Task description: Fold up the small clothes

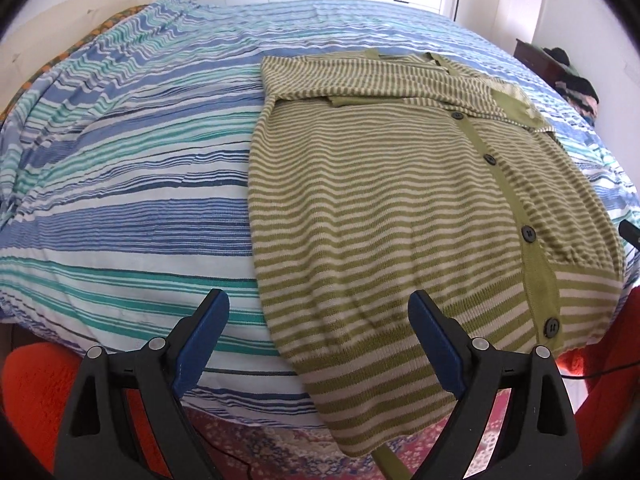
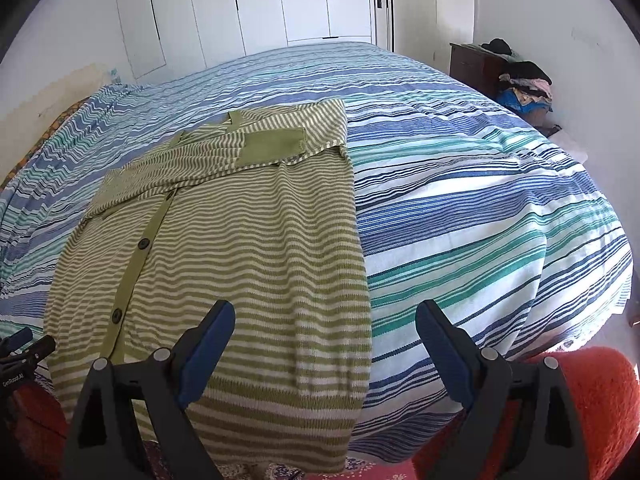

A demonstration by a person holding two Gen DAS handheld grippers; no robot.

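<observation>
A green and cream striped cardigan (image 1: 380,208) lies flat on the bed, buttons up, both sleeves folded across its chest. Its hem hangs over the bed's near edge. My left gripper (image 1: 318,312) is open above the hem's left corner, nothing between its blue pads. In the right wrist view the same cardigan (image 2: 240,248) fills the left half. There my right gripper (image 2: 325,322) is open over the hem's right edge, holding nothing. The left gripper's black tip (image 2: 24,344) shows at the left border.
The bed's blue, teal and white striped cover (image 1: 132,200) spreads around the cardigan. A red patterned rug (image 1: 280,452) lies below the near edge, with orange fabric (image 2: 588,396) at the lower corners. A dark cabinet with piled clothes (image 2: 520,84) stands at the far right wall.
</observation>
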